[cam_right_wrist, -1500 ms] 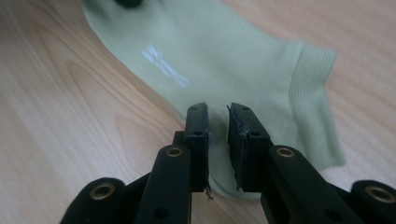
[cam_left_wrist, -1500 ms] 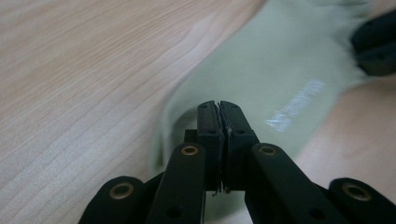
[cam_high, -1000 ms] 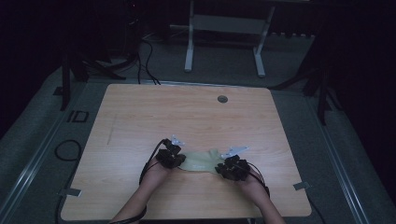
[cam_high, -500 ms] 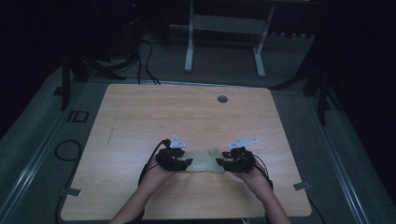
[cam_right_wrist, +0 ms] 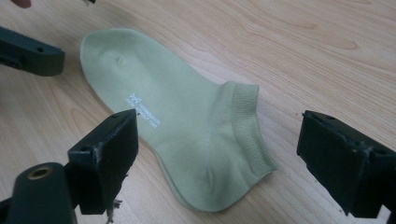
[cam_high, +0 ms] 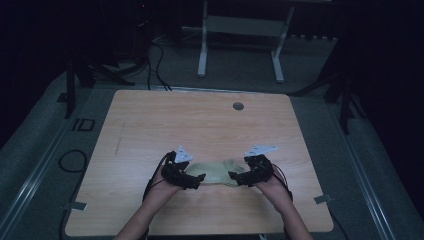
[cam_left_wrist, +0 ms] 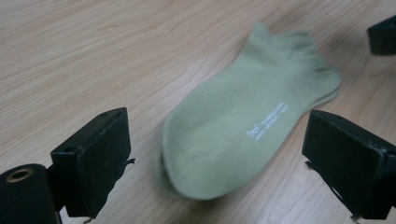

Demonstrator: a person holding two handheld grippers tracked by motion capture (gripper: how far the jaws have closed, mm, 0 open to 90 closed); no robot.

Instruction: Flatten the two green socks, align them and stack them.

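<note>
A pale green sock lies flat on a wooden counter, stretched between two hand-held grippers. The left gripper has its jaws spread wide, the sock's toe end lying in the gap between them, touching neither. The right gripper also has its jaws wide apart, with the ribbed cuff and heel lying between them, untouched. Small white lettering shows on the sock, just ahead of the right gripper's left jaw
</note>
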